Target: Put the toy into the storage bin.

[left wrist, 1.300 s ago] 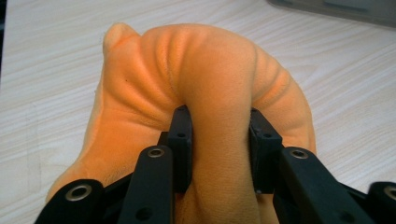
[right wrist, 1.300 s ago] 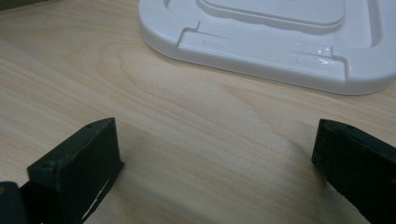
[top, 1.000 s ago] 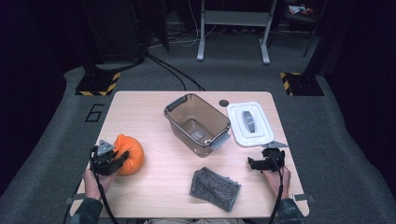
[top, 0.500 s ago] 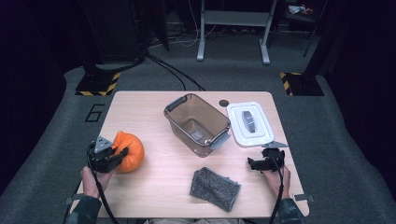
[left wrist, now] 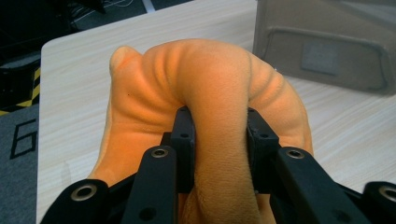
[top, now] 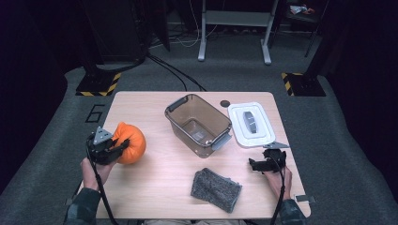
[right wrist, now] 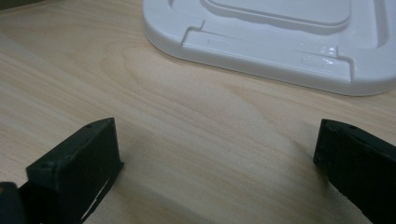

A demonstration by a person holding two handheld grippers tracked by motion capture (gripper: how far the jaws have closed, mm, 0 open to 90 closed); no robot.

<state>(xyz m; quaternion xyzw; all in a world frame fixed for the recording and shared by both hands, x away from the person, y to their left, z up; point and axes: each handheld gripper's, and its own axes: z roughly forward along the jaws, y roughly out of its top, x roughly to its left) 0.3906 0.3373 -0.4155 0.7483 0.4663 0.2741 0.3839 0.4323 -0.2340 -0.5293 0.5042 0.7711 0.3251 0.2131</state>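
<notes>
An orange plush pumpkin (top: pixel 131 142) hangs just above the left side of the wooden table (top: pixel 155 187). My left gripper (top: pixel 116 146) is shut on it from the left. In the left gripper view the two black pads (left wrist: pixel 183 135) squeeze a fold of the plush pumpkin (left wrist: pixel 210 79) between them, and the soft body bulges above the jaws. My right gripper (top: pixel 256 165) rests low over the table's right front. Its jaws stand wide open with nothing between them (right wrist: pixel 215 149), only bare wood.
A clear brownish tub (top: pixel 199 124) with grey handles stands at the table's middle, its wall also ahead of the left gripper (left wrist: pixel 327 51). Its white lid (top: pixel 251 124) lies to the right, close ahead of the right gripper (right wrist: pixel 280 42). A grey cloth (top: pixel 216 190) lies near the front edge. A small dark disc (top: pixel 225 103) sits at the back.
My left gripper has lifted with the pumpkin in its grip, moving up in the high view. The right gripper has kept still.
</notes>
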